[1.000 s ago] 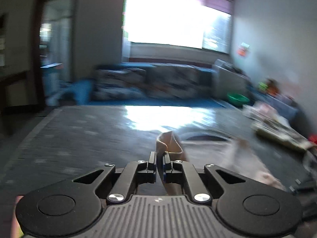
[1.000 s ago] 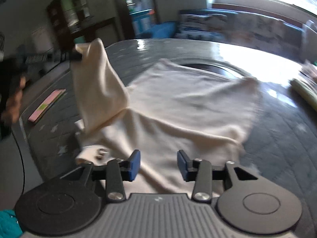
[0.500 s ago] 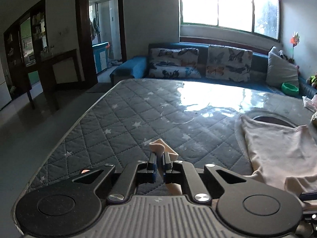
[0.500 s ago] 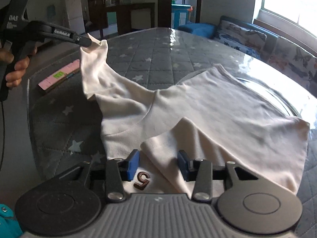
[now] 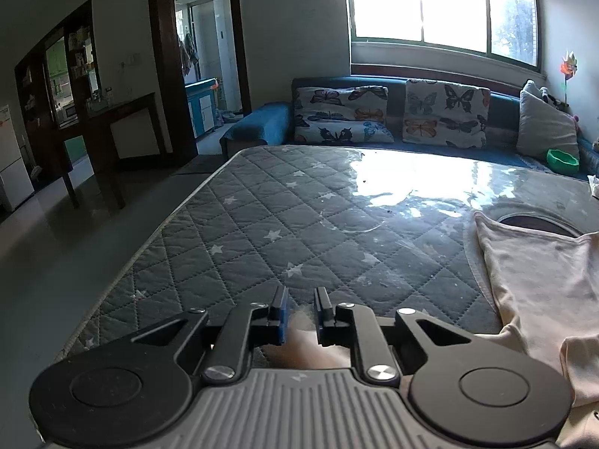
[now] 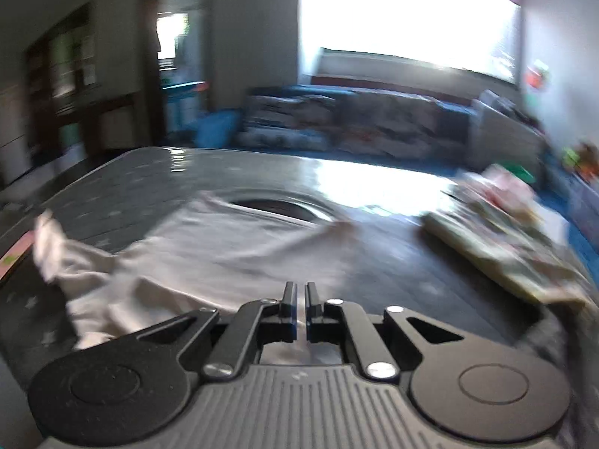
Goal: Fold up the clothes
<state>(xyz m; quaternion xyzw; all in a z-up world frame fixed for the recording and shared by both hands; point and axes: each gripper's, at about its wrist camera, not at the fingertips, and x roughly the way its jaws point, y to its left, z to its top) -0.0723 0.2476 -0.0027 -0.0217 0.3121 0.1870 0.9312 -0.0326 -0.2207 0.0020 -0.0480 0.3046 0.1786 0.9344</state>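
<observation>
A cream shirt point(image 6: 224, 247) lies spread on the grey quilted mattress point(image 6: 393, 254), one sleeve point(image 6: 48, 239) rumpled at the left. In the blurred right wrist view my right gripper point(image 6: 300, 292) is shut, with a pale strip of the shirt caught between its pads at the near edge. In the left wrist view the shirt point(image 5: 543, 280) lies to the right. My left gripper point(image 5: 299, 299) hangs over the mattress point(image 5: 262, 224) with its jaws opening. A blurred bit of cream cloth point(image 5: 307, 340) shows below the gap, and the pads do not press on it.
A stack of folded patterned clothes point(image 6: 505, 235) lies on the right of the mattress. A dark oval point(image 5: 535, 222) shows beyond the shirt. A blue sofa with butterfly cushions point(image 5: 374, 119) and a green bowl point(image 5: 562, 161) stand behind. The mattress edge drops to the floor at the left.
The left jaws have parted and the sleeve tip they pinched has slipped down out of them. The right jaws have closed on a fold of the shirt, and that view has swung up.
</observation>
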